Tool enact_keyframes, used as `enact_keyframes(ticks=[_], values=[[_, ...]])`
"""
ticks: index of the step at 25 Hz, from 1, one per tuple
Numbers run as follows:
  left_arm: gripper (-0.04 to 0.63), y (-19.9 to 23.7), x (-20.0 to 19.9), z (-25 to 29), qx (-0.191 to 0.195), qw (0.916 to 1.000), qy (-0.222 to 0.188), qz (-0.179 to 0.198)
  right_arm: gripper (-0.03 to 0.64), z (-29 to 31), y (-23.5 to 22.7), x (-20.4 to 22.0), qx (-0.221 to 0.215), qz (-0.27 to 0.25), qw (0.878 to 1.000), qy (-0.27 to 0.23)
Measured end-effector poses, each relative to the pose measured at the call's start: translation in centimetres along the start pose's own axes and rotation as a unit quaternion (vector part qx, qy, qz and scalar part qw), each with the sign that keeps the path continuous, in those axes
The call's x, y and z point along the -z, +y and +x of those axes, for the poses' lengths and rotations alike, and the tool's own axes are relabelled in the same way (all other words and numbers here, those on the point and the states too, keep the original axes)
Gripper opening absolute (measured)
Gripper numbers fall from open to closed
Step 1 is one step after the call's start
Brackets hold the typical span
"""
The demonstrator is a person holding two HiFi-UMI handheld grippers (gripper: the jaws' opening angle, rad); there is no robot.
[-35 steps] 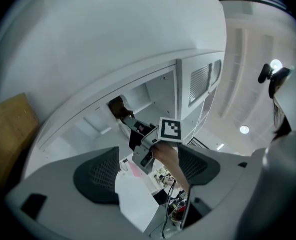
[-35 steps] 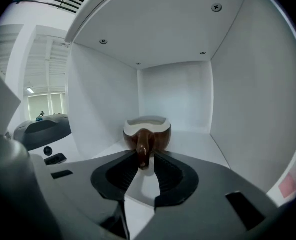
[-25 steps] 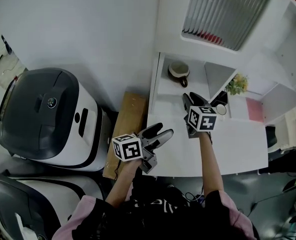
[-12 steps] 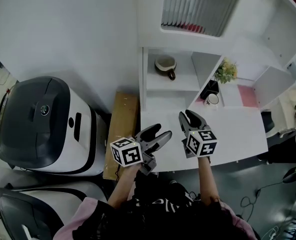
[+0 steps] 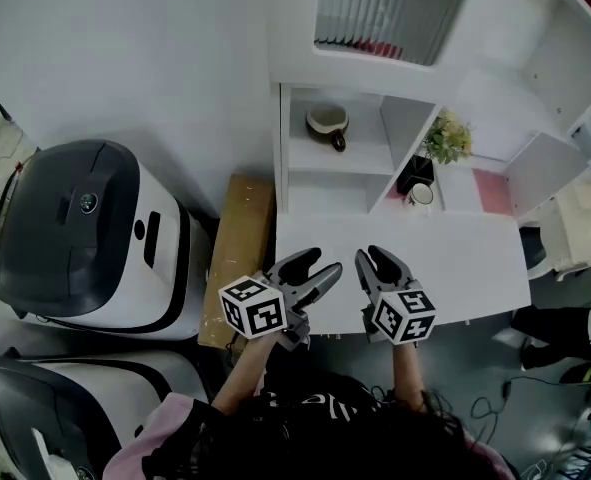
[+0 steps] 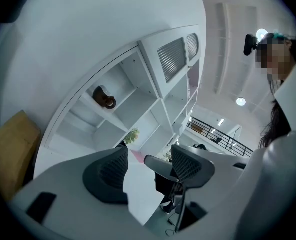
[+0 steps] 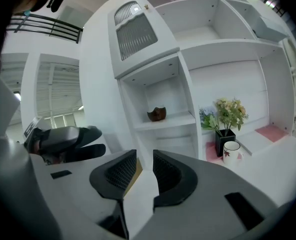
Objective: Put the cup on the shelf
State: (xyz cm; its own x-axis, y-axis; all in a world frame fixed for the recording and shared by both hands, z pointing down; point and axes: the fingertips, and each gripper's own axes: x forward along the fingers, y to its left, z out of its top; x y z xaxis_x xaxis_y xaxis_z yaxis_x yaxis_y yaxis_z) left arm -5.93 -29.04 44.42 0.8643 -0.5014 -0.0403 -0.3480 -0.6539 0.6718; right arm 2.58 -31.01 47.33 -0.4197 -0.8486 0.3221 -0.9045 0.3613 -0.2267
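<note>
A brown cup (image 5: 327, 123) stands in the upper left bay of the white shelf unit (image 5: 280, 148); it also shows in the left gripper view (image 6: 103, 98) and the right gripper view (image 7: 157, 114). A white cup (image 5: 420, 196) (image 7: 231, 151) sits on the table beside a black vase of flowers (image 5: 445, 143). My left gripper (image 5: 315, 265) (image 6: 149, 159) hovers at the table's near edge, open; its jaws have just been closing with nothing between them. My right gripper (image 5: 377, 258) (image 7: 144, 166) is beside it, its jaws a narrow gap apart and empty. Both are far from the cups.
The white table (image 5: 475, 268) runs from the shelf unit to the person. Two large white-and-black machines (image 5: 85, 238) stand at the left, with a brown board (image 5: 237, 258) between them and the table. A louvred panel (image 5: 385, 13) tops the shelf. A pink mat (image 5: 490, 190) lies by the vase.
My right gripper has drawn back from near the shelf to the table's near edge. The left gripper has shifted a little and its jaws stand narrower than before.
</note>
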Motion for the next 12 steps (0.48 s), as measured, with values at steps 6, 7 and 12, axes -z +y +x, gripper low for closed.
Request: enact_keyframes(ticks=[6, 7, 12], values=[[0.239, -2.6, 1.6, -1.0, -0.031, 0.9989, -0.026, 0.023, 0.127, -4.4, 2.5, 1.8, -0.054, -0.032, 0.998, 0.018], [0.231, -3.1, 2.0, -1.2, -0.038, 0.9984, -0.034, 0.024, 0.126, -5.2, 2.8, 2.1, -0.062, -0.035, 0.997, 0.020], [0.172, -6.2, 4.5, -2.5, -0.067, 0.9951, -0.065, 0.032, 0.126, -10.1, 4.1, 3.8, -0.100, -0.038, 0.994, 0.019]])
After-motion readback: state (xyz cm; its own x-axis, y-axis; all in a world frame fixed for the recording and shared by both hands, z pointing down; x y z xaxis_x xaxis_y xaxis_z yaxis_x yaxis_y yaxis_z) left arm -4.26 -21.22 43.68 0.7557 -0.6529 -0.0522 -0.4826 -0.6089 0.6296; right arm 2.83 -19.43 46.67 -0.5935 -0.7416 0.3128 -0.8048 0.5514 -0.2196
